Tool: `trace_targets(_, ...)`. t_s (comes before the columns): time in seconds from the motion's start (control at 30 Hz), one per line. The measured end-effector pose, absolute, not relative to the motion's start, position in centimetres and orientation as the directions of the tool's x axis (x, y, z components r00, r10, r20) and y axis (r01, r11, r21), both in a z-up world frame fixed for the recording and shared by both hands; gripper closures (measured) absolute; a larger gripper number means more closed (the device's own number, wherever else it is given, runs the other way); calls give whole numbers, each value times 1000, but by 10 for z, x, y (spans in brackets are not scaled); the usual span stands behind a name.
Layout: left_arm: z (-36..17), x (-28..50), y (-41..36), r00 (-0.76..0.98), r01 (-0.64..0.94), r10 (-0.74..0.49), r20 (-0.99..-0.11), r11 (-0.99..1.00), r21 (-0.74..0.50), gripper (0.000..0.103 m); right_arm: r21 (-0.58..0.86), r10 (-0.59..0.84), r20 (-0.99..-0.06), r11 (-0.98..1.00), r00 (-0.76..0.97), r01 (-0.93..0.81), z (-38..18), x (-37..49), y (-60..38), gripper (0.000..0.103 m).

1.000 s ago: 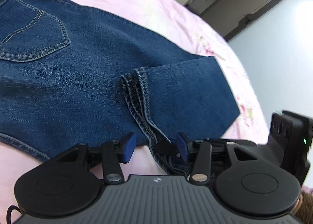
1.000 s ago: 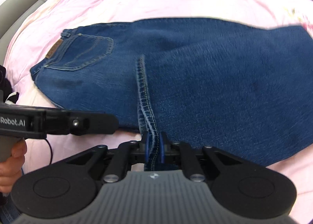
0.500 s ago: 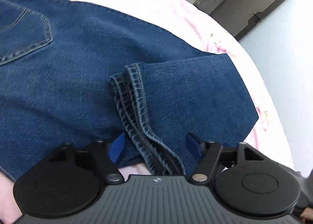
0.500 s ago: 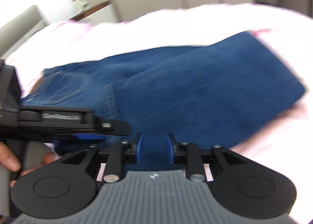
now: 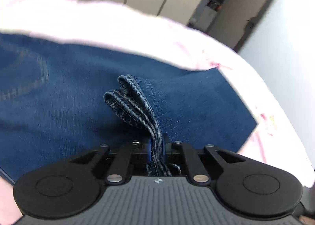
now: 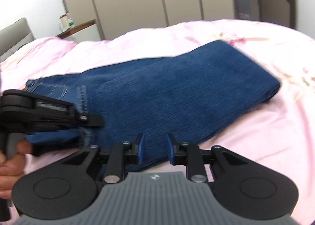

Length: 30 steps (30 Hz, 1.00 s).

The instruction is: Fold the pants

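Lying across a pink bed (image 6: 246, 126), dark blue jeans (image 6: 177, 95) are already doubled over, hems brought back toward the pocket end. The denim looks thick and heavy, soft enough to drape yet stiff at its seams, so stacked hems probably give the firmest hold. At the jeans' near edge, the left gripper (image 5: 157, 147) is clamped tight on those bunched hems (image 5: 135, 105). Just beside it, at the same near edge, the right gripper (image 6: 154, 149) sits with fingers apart, holding nothing.
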<state>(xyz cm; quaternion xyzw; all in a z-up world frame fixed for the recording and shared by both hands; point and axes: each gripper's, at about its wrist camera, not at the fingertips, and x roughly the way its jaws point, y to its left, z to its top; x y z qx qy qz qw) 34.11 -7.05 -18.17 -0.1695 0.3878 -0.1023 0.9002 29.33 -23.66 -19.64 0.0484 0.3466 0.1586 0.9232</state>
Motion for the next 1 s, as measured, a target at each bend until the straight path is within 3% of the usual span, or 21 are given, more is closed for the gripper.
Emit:
trace_targets(0.27,-47,354,-54,760,251,-325,-562,946,-207,93,213,341,-606,940,719,-267,-151,287,-255,76)
trace_targets(0.57,41,361,35,779,203,-238,-581,971,-125,93,132,402,-632,898,663,-419,-148,301,-204,76)
trace_targets(0.67,46,364,70,775,161,-167,-610,985,-64,93,45,345,-622,912,703,-407,-157,312,-188,76)
trace_targets(0.8,16,382,126,730,55,-23,-683,998,25,93,6,289,-636,929,715,-370,-165,329,-178,77)
trace_targets(1.0,-49,393,205,623,-51,35,-781,999,4,93,-106,241,-653,910,718,-401,-171,309,-162,78)
